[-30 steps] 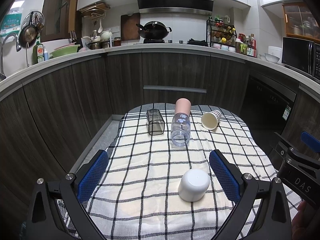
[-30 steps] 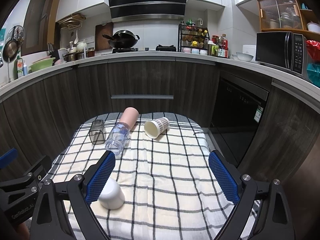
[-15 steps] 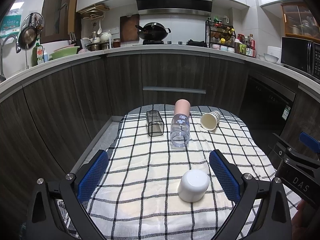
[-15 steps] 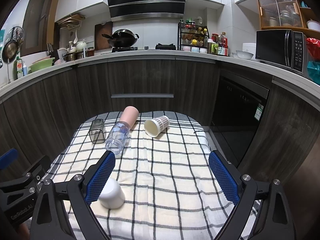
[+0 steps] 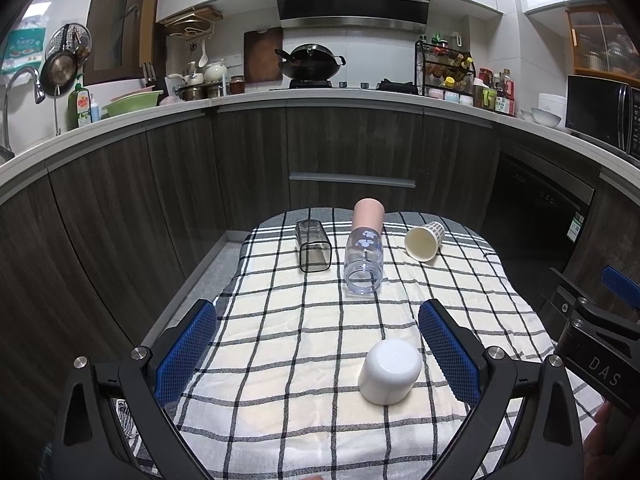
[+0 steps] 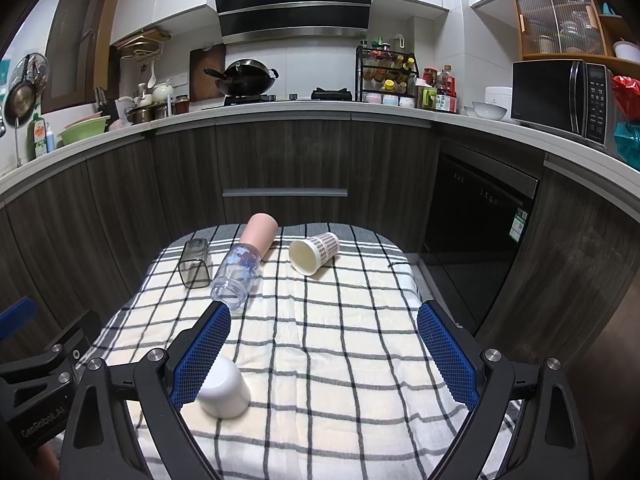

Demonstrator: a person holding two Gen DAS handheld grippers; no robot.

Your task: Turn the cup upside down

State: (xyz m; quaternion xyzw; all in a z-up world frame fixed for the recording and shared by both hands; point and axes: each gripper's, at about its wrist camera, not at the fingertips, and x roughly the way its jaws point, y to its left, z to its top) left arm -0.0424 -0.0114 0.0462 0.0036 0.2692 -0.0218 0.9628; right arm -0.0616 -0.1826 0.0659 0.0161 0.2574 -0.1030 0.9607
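A white cup stands upside down on the checked cloth, near the front; it also shows in the right wrist view, partly behind my left finger there. Farther back lie three cups on their sides: a smoky square one, a clear bottle-like one with a pink end and a patterned paper cup. My left gripper is open and empty, with the white cup between its fingers toward the right one. My right gripper is open and empty above the cloth.
The cloth covers a small table in front of dark kitchen cabinets. A dark dishwasher front stands to the right. The other gripper's body shows at the right edge of the left wrist view.
Both grippers have shifted very slightly; the cups have not moved and both grippers stay open.
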